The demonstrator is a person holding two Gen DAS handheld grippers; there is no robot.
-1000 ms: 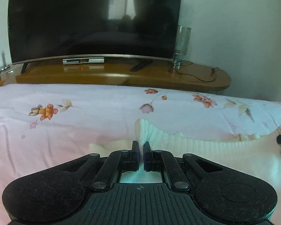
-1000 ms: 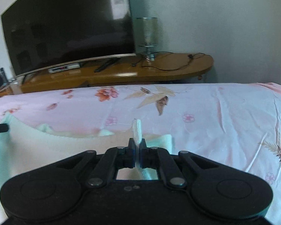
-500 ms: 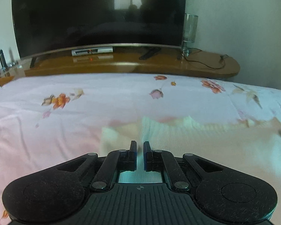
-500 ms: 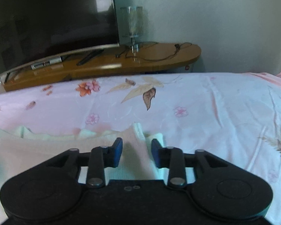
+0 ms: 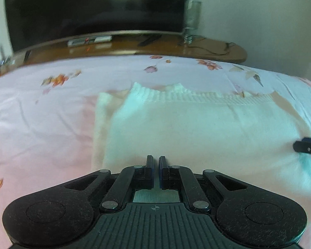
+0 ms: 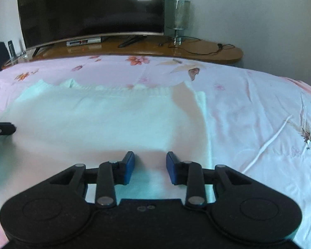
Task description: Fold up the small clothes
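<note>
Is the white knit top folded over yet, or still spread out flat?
Folded over. The white knit top lies doubled on the bed sheet, its ribbed hem on top at the far edge, a lower layer peeking out at the left.

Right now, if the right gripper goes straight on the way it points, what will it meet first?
Most likely the white sweater: the right gripper points down at it with open jaws, and nothing shows between them. How close it is cannot be told.

Ribbed knit sweater (image 5: 197, 124); glossy wooden TV stand (image 6: 197, 49)
</note>
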